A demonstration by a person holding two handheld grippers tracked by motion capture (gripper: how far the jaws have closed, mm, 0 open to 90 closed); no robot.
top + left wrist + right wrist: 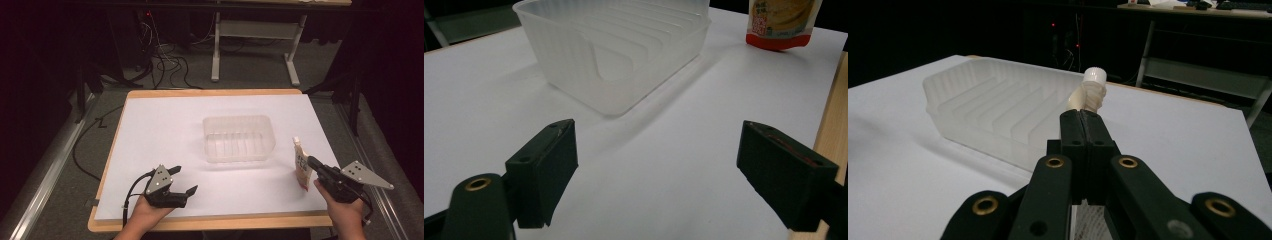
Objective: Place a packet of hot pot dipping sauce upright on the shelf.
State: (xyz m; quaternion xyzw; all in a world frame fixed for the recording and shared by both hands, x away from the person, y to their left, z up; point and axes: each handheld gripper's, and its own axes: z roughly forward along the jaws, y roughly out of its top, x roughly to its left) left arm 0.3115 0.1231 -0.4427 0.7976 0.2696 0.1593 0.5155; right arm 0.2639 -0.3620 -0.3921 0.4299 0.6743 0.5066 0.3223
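Observation:
A spouted food pouch (pixel 301 165), white with an orange-red base and a white screw cap (pixel 1094 76), hangs upright at the right side of the table. My right gripper (pixel 311 163) is shut on it, the jaws pressed together on its edge just below the cap. The same pouch (pixel 781 22) is seen at the far right in the left gripper view, lifted off the white sheet. A clear ribbed plastic container (pixel 238 138) sits empty in the middle of the table. My left gripper (pixel 183 180) rests near the front left, open, nothing between its jaws, pointing toward the container (pixel 619 47).
A white sheet (pixel 165 130) covers the wooden table, whose bare edge (pixel 210 222) runs along the front. Beyond the table are a white desk frame (pixel 255 45) and dark cables on the floor (pixel 167 62).

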